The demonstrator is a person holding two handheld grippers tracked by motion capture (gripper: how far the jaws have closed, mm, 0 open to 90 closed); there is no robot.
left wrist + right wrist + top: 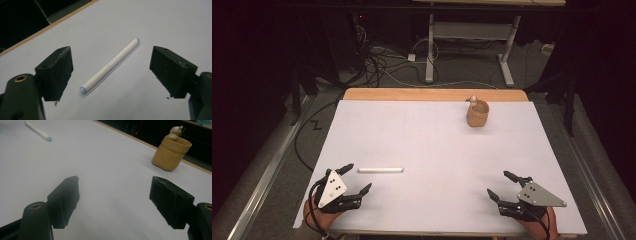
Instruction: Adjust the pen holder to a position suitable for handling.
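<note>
A white pen (380, 170) with pale blue ends lies flat on the white table sheet (432, 145), just right of my left gripper (358, 178). In the left gripper view the pen (110, 65) lies a little ahead of the wide-apart jaws of the left gripper (111, 72), touching neither. A tan fabric cup (477, 113) with a small figure on its rim stands upright at the far right of the sheet. My right gripper (502, 185) rests near the front right edge, open and empty. Its own view shows the right gripper (113, 195), the cup (171, 153) and the pen (38, 130) far off.
The white sheet covers a wooden table whose bare far edge (434, 94) shows. Beyond it are a dark floor with cables (382, 65) and the legs of another desk (430, 47). A metal rail (267, 165) runs along the left side.
</note>
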